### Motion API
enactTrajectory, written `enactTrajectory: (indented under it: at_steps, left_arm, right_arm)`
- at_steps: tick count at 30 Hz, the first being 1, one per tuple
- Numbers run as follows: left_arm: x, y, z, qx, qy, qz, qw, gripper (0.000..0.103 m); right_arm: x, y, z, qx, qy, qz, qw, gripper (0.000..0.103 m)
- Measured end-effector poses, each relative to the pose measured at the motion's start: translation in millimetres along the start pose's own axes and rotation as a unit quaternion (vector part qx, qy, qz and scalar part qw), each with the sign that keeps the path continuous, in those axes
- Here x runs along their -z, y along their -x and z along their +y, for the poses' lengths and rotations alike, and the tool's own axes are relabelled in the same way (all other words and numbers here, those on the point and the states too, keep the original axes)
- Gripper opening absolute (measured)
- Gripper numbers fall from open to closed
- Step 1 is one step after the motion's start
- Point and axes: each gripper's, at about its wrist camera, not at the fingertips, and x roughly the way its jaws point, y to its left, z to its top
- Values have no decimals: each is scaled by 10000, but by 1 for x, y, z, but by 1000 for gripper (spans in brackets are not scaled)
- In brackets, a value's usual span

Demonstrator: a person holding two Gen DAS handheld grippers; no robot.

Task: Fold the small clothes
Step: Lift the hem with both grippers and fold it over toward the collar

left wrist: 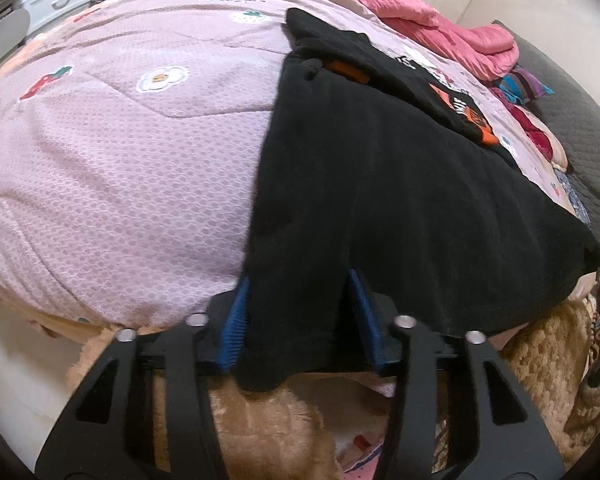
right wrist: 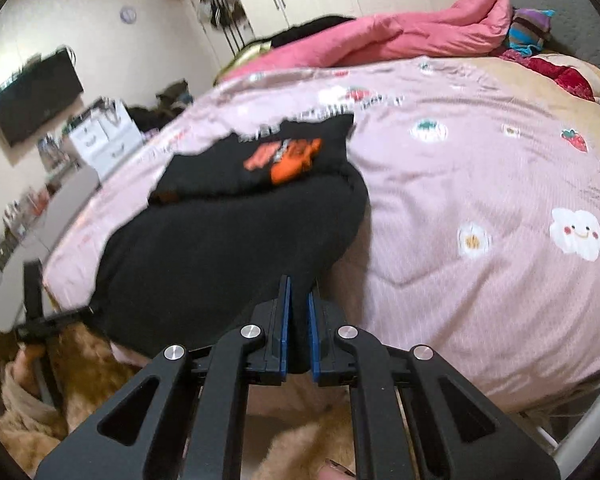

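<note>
Across the pink quilt (left wrist: 120, 168) with its little cloud and strawberry prints lies the black garment (left wrist: 380, 184), its near hem hanging over the bed edge and pinched by both the left gripper (left wrist: 298, 300) and the right gripper (right wrist: 299, 308).

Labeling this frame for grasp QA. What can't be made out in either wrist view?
- Black garment: near hem drops behind the left gripper in the left wrist view.
- Orange print: motion blur in the right wrist view, wording unreadable.
- Right gripper: pads' contact hidden by bunched cloth.
- Garment type: folded over, unclear.
</note>
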Motion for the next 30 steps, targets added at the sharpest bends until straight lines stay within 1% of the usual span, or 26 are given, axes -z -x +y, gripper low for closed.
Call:
enactTrajectory:
  at_steps: [1,2,3,6,9,11,16,21,30]
  left_arm:
    - [-1,1,3,31,70,-13,10000,23]
    - [-3,2,7,152,191,-13,9997,12]
    - [-3,3,11,290,288,18,9992,8]
    - [-5,9,9,344,291,-50,9990,3]
    - [-8,22,6,431,285,-259,9983,2]
    - [-14,33,8,580,356,-412,9968,2]
    - [-30,53,11,721,426,-743,9937,2]
    - [-44,57,7,705,372,-893,9928,2]
    - [-69,66,-3,829,343,-1231,9883,2]
  right_arm:
    - [-3,2,-1,-31,-33,-84,10000,7]
    - [-7,4,-2,-70,-79,-157,9998,7]
    - [-8,6,-3,-95,-103,-199,9997,7]
    - [-14,7,-4,-77,-147,-290,9994,7]
    - [-19,8,-6,-74,-197,-362,9991,7]
    - [-22,10,-6,-74,-208,-417,9989,7]
    - [-29,11,-8,-57,-281,-557,9980,7]
    - [-38,13,-9,-14,-349,-718,9968,7]
    - [-58,10,-12,68,-478,-904,9947,7]
